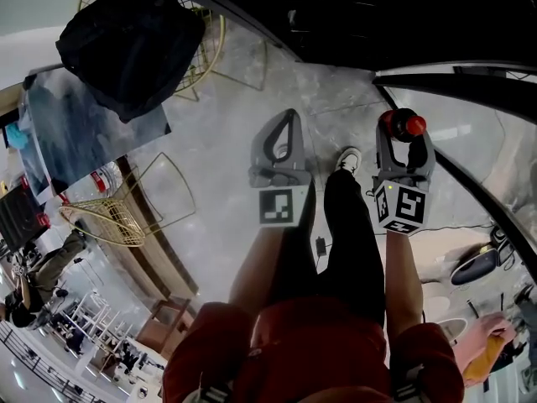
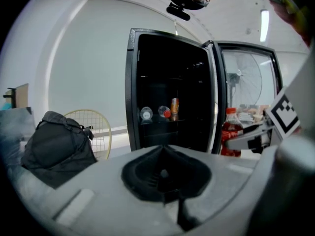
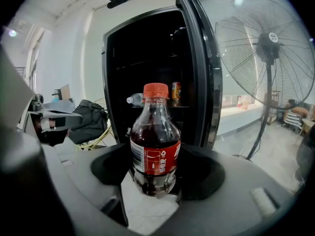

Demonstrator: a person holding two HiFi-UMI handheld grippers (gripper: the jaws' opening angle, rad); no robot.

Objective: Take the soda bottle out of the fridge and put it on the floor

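Note:
The soda bottle [image 3: 155,146] has dark drink, a red label and a red cap. It stands upright between the jaws of my right gripper [image 3: 155,178], which is shut on its lower body. The head view shows the bottle's cap [image 1: 414,126] at the tips of the right gripper [image 1: 404,139], above the grey floor [image 1: 210,217]. In the left gripper view the held bottle [image 2: 231,132] hangs outside the open black fridge [image 2: 132,92]. My left gripper [image 1: 285,128] is beside it with its pads together and nothing between them.
The fridge door [image 3: 202,73] stands open at the right. A can [image 2: 174,107] and two lying bottles [image 2: 146,113] sit on a fridge shelf. A black bag [image 1: 126,40] on a wire chair [image 2: 101,127] is to the left, and a standing fan [image 3: 268,48] to the right.

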